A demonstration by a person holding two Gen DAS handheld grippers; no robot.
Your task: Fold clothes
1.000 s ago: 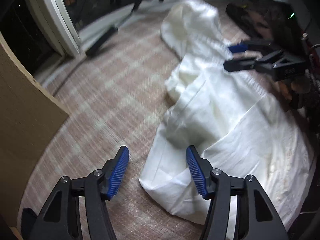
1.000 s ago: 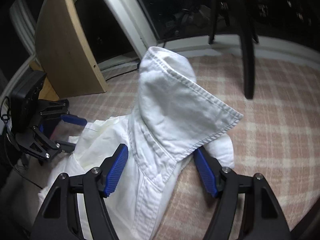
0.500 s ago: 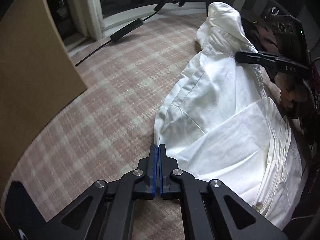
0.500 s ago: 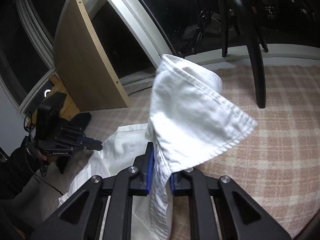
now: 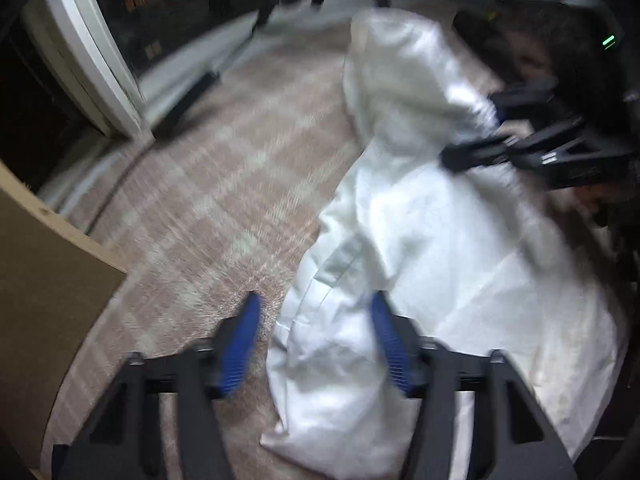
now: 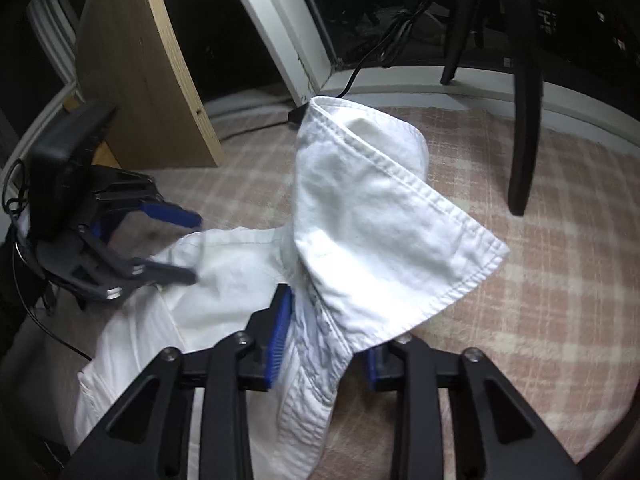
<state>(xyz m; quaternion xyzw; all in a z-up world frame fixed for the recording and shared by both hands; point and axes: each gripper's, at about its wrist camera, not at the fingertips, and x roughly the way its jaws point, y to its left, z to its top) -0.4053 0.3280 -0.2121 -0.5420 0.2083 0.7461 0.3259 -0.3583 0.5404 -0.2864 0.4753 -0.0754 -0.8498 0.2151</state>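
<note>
A white garment (image 5: 440, 260) lies crumpled on a pink checked rug (image 5: 240, 180). My left gripper (image 5: 315, 304) points down at its near edge. Its jaws are opening, and a fold of the cloth lies loose between the blue pads; the picture is blurred. In the right wrist view a stiff seamed part of the garment (image 6: 360, 208) stands upright between the fingers of my right gripper (image 6: 326, 320). Its jaws are opening too; the right pad is hidden behind the cloth. The left gripper (image 6: 194, 248) shows at the left there, and the right gripper (image 5: 472, 136) shows at the far right in the left wrist view.
A wooden board (image 6: 140, 60) leans at the left by a dark window with a white frame (image 5: 92, 52). A black chair leg (image 6: 524, 100) stands on the rug (image 6: 540, 280) at the right. A black cable (image 6: 372, 52) runs along the sill.
Half a second ago both grippers were shut, the right one on the garment, the left one on nothing beside it. Now both stand apart, and the left has shifted over the cloth's edge.
</note>
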